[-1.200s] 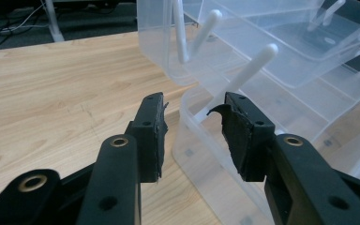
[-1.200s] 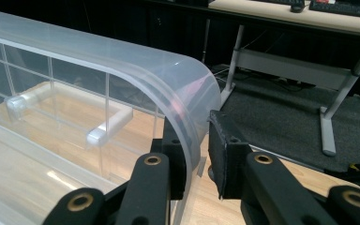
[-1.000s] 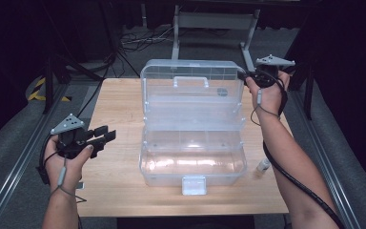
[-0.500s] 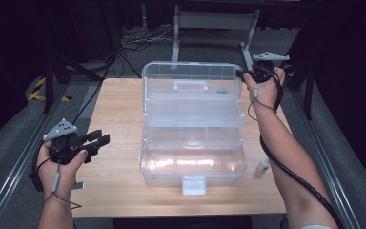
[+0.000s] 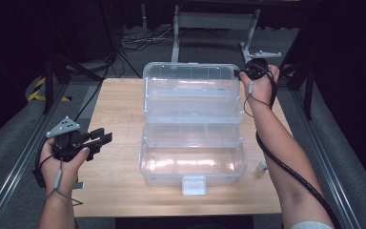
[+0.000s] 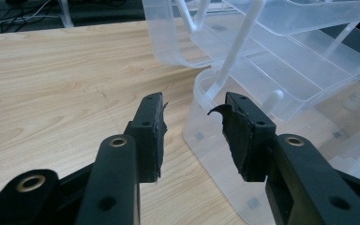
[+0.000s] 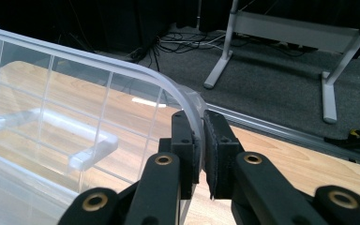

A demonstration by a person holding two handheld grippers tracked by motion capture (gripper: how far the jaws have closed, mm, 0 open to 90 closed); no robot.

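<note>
A clear plastic toolbox (image 5: 193, 160) stands open on the wooden table (image 5: 119, 100), its trays fanned out and its lid (image 5: 186, 76) raised at the back. My right gripper (image 5: 241, 74) is at the lid's top right corner. In the right gripper view its jaws (image 7: 200, 117) have just been closing, and the lid's curved rim (image 7: 136, 72) is pinched between the pads. My left gripper (image 5: 102, 137) hovers over the table left of the box, open with nothing between its fingers. In the left gripper view it (image 6: 192, 105) faces the box's near corner (image 6: 206, 136).
A small white object (image 5: 262, 166) lies on the table by the box's right side. The box's front latch (image 5: 193, 184) hangs near the table's front edge. A metal frame (image 5: 214, 19) and cables stand on the floor behind the table.
My right gripper has shifted a little left onto the lid's corner and its jaws have narrowed on the rim. The left hand has stayed about where it was.
</note>
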